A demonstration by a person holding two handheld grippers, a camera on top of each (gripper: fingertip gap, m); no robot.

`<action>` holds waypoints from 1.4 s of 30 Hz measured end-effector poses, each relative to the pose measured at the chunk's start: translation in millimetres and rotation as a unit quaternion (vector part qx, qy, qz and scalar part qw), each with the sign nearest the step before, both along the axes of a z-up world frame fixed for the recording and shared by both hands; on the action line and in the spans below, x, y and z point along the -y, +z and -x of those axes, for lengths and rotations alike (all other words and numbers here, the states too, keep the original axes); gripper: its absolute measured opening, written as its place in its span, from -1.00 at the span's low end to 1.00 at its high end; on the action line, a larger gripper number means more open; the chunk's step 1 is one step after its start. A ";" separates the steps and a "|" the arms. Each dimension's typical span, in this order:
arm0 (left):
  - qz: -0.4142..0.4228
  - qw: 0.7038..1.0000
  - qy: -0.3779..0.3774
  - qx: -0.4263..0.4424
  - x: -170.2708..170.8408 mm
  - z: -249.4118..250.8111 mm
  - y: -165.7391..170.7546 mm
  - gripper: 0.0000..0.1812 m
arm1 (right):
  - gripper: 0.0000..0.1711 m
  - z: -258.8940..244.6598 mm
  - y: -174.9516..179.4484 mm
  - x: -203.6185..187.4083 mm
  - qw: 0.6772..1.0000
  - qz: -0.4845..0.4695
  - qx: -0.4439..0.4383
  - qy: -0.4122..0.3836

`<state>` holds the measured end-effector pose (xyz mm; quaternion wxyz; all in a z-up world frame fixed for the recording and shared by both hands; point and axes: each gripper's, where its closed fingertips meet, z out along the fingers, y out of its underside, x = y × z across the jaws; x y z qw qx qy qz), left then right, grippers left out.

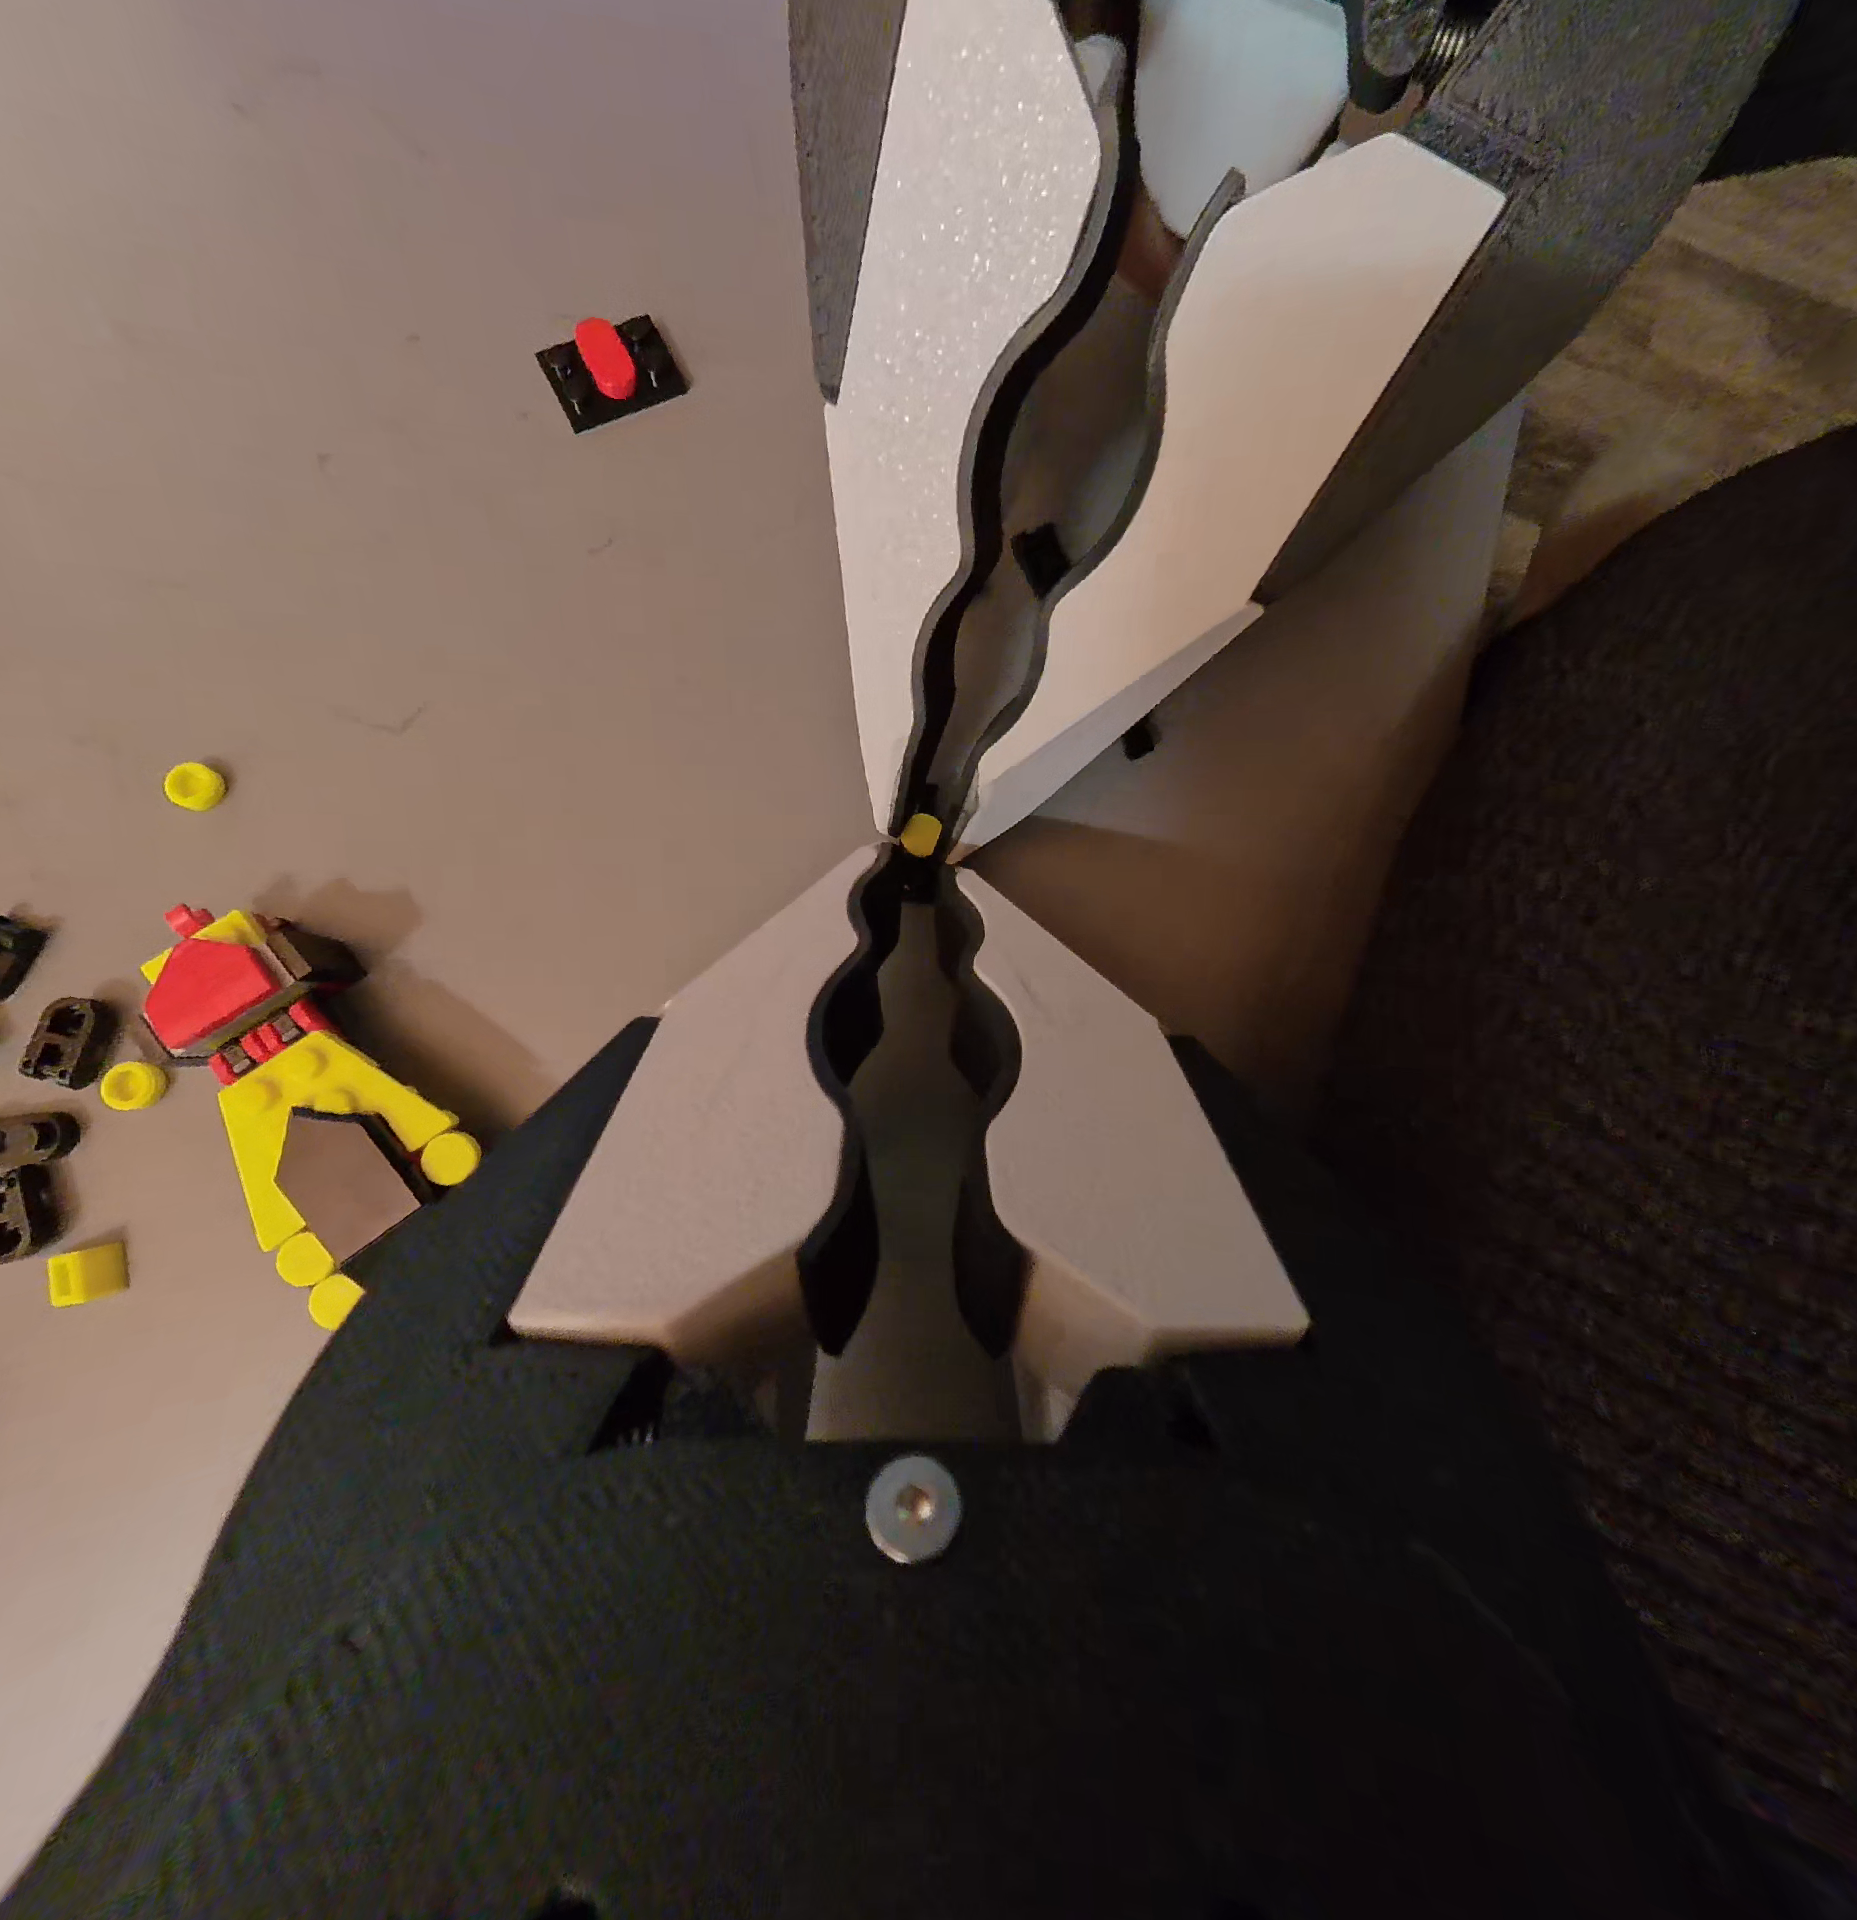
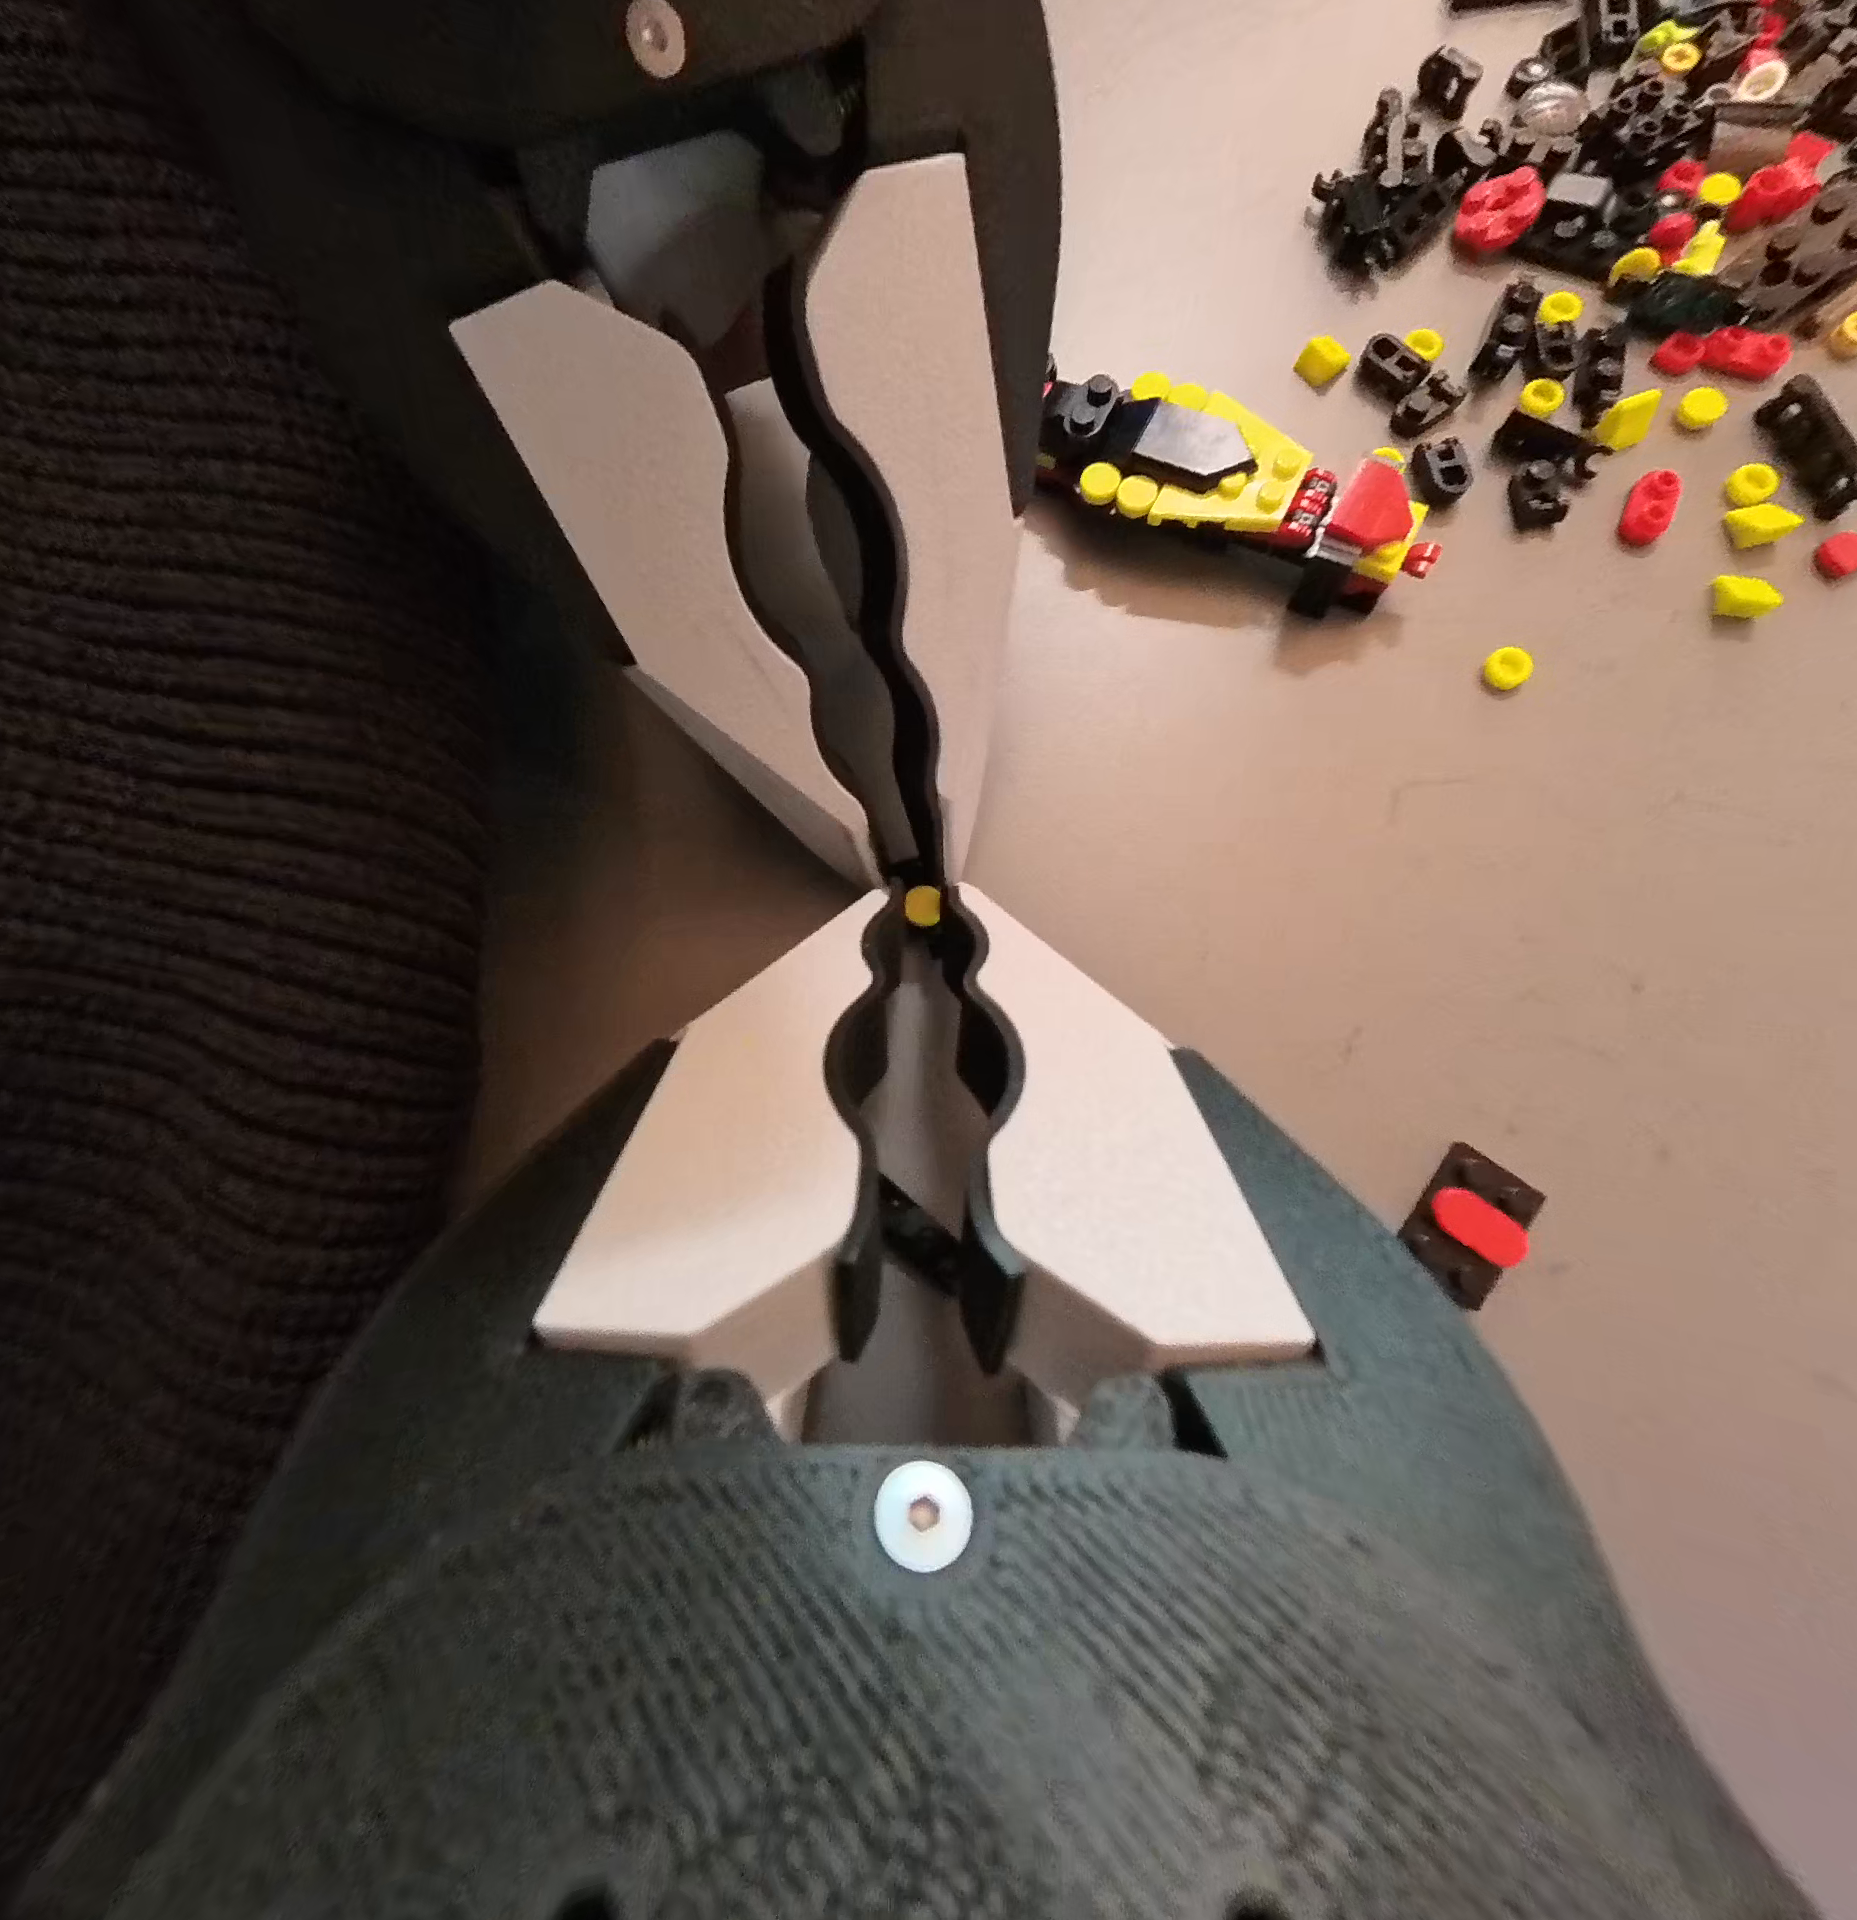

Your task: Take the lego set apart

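Note:
My left gripper point(image 1: 916, 868) and my right gripper point(image 2: 922, 920) meet tip to tip above the table's near edge. Between them is a tiny piece: a yellow round stud point(image 1: 919, 834), also in the right wrist view point(image 2: 922, 904), joined to a small black part point(image 1: 916, 885). The left jaws are shut on the black end and the right jaws on the yellow end. The right gripper point(image 1: 929, 805) comes in from the top of the left wrist view. The remaining red, yellow and black lego model point(image 1: 269, 1060) lies on the table, also in the right wrist view point(image 2: 1236, 468).
A black plate with a red tile point(image 1: 610, 369) lies apart, also in the right wrist view point(image 2: 1471, 1226). A pile of loose black, red and yellow pieces point(image 2: 1630, 208) fills the far right. Loose yellow rounds point(image 1: 195, 784) and black connectors point(image 1: 64, 1039) lie near the model. Dark knit fabric point(image 2: 176, 831) borders the table.

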<state>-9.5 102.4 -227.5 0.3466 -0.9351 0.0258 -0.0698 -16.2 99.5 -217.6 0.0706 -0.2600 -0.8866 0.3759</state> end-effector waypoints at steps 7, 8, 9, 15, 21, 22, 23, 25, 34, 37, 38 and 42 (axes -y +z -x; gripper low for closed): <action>0.005 1.000 -0.001 0.005 0.2 -2.6 -1.2 -0.91 | -1.00 6.2 52.4 10.9 0.988 0.155 -0.016 -0.020; 0.005 1.000 -0.003 0.002 0.0 -2.4 -1.1 -0.91 | -1.00 11.5 62.6 5.7 0.985 0.167 -0.018 -0.033; 0.002 1.000 -0.003 0.001 -0.5 -2.5 -1.0 -0.91 | -1.00 17.2 54.1 -8.1 0.992 0.113 -0.039 -0.048; -0.002 1.000 -0.006 0.023 -1.4 -2.8 -0.3 -0.92 | -0.92 6.5 34.2 -8.6 0.996 0.062 -0.062 -0.026; -0.004 1.000 -0.006 0.020 -1.5 -2.6 -0.1 -0.93 | -0.84 -3.1 -3.2 -0.1 0.998 -0.038 -0.052 0.025; -0.004 1.000 -0.006 0.020 -1.4 -2.6 -0.1 -0.93 | -0.87 -3.7 -4.0 0.6 0.997 -0.040 -0.052 0.030; -0.003 1.000 -0.006 0.021 -1.1 -2.5 -0.2 -0.93 | -0.88 -3.4 -3.9 0.8 0.998 -0.038 -0.049 0.029; -0.001 1.000 -0.010 0.021 0.0 -2.7 -0.7 -0.92 | -0.93 -3.5 -4.4 0.9 0.998 -0.030 -0.042 0.029; 0.001 1.000 -0.017 0.023 1.2 -3.4 -0.8 -0.92 | -0.93 -5.0 -5.3 3.1 0.999 0.009 -0.015 0.035; 0.002 1.000 -0.015 0.027 1.2 -3.9 -0.6 -0.93 | -0.90 -6.3 -9.2 0.0 0.999 -0.001 -0.007 0.036; 0.001 1.000 -0.015 0.026 1.1 -3.9 -0.5 -0.93 | -0.90 -6.5 -9.2 -0.1 0.999 -0.003 -0.011 0.037; 0.002 1.000 -0.013 0.028 0.9 -4.1 -0.4 -0.93 | -0.91 -6.8 -8.8 0.5 0.999 -0.014 -0.016 0.043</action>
